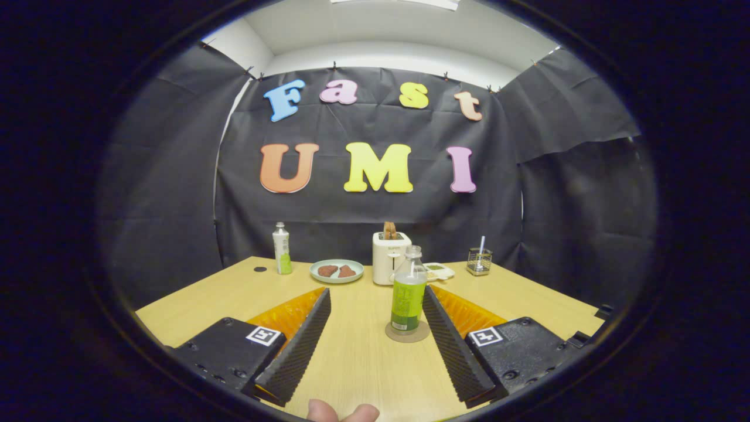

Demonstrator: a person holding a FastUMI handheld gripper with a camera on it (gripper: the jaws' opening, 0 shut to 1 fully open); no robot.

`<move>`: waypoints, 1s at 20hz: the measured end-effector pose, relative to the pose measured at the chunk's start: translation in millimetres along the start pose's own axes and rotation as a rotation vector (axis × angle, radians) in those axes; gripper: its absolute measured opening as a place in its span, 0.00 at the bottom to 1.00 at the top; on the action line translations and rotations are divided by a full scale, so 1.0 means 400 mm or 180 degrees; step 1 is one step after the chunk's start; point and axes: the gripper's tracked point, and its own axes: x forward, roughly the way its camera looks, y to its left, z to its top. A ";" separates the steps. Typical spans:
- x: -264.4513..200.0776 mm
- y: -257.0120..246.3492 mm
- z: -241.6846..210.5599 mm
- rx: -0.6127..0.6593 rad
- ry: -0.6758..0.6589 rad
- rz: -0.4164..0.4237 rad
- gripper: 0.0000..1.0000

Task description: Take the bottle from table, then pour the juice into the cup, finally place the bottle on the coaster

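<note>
On the coaster [407, 334] between my spread fingers [451, 343] stands the bottle [408, 293], upright and ungripped; my gripper [375, 346] gapes open, so I'd back straight out without clipping it.

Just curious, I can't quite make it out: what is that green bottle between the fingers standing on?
The bottle stands upright on a round coaster on the table, between the open gripper fingers. The coaster's rim shows; its middle is covered by the bottle.
</note>
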 end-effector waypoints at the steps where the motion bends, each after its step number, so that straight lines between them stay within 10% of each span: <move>1: -0.017 0.017 0.004 -0.0039 -0.0032 0.0028 1.00; 20: -0.114 0.072 0.005 -0.0017 -0.0154 -0.0013 1.00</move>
